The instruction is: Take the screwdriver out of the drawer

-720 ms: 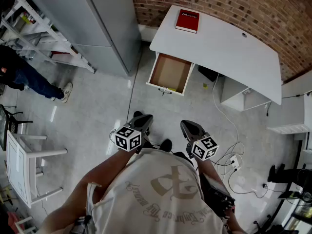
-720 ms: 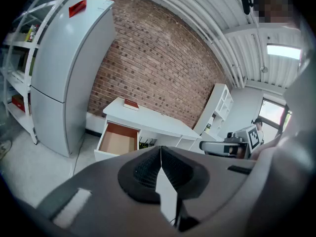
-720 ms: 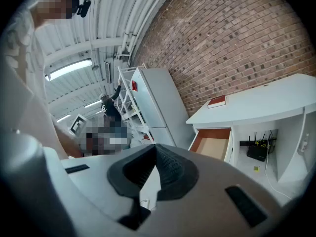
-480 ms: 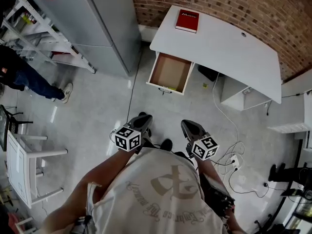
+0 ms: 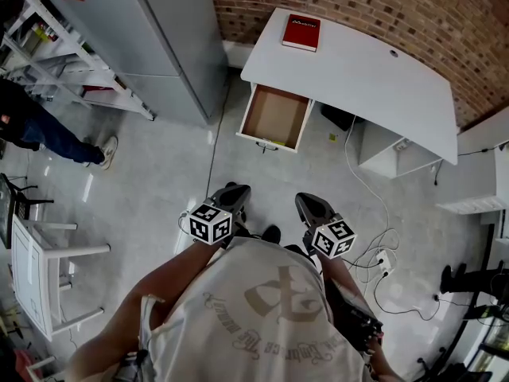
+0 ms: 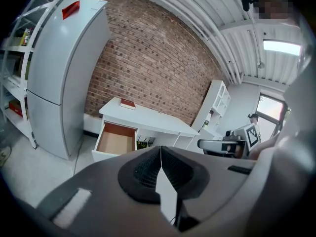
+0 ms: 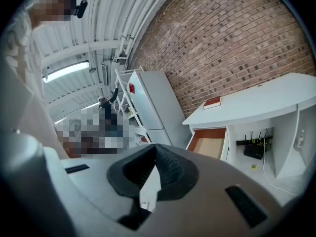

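Note:
The open drawer [image 5: 274, 118] sticks out of the white desk [image 5: 374, 78], well ahead of me on the floor. Its brown inside looks bare except for a small yellowish item at the front wall [image 5: 269, 142]; I cannot tell whether that is the screwdriver. My left gripper [image 5: 231, 191] and right gripper [image 5: 306, 204] are held close to my body, far from the drawer, both shut with nothing between the pads. The left gripper view shows the drawer [image 6: 117, 139] beyond the closed jaws, and the right gripper view shows the drawer [image 7: 210, 143] too.
A red book [image 5: 301, 33] lies on the desk's far left corner. A tall grey cabinet [image 5: 159, 38] stands left of the desk. Cables and a power strip [image 5: 380, 265] lie on the floor to the right. A white chair [image 5: 40, 269] and a person's leg [image 5: 48, 134] are at the left.
The desk and drawer have shifted slightly up and left in the head view. Both grippers stay in the same place, still shut.

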{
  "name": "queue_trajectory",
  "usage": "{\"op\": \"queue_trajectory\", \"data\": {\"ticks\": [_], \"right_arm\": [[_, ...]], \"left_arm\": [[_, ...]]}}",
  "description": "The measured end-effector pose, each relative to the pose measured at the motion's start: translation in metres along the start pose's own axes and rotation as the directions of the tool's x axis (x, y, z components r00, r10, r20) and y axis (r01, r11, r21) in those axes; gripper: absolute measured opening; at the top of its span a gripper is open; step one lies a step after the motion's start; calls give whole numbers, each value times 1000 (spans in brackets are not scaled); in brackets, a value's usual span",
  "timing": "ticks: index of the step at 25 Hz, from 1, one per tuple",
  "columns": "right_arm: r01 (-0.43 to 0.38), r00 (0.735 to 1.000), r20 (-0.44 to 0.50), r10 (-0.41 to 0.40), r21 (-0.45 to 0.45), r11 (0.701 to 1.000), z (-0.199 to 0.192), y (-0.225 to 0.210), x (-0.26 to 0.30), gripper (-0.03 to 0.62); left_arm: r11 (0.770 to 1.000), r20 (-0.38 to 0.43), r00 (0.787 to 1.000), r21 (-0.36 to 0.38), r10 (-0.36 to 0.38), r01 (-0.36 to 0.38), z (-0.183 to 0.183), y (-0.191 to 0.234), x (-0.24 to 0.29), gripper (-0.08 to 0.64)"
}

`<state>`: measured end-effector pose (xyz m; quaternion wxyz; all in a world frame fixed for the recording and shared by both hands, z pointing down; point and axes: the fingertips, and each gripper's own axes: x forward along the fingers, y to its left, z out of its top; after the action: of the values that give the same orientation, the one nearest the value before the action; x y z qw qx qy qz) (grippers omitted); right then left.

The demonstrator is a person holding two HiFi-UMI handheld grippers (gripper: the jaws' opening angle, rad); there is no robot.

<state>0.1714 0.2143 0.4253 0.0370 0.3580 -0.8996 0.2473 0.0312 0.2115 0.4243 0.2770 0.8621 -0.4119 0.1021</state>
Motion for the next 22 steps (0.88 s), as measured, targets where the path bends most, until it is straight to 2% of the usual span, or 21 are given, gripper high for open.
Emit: {"op": "queue_trajectory", "data": {"ticks": [14,22], "right_arm": [[-9,1000,16,8,35,999,-1,-3,9,6],[-7,1000,14,6,43,999,-4,-9,7,6]], "left_arm": [[999,-17,999,16,33,-32,3,7,-5,9],[999,-17,1000,36,27,-26,8,2,1,9]]}}
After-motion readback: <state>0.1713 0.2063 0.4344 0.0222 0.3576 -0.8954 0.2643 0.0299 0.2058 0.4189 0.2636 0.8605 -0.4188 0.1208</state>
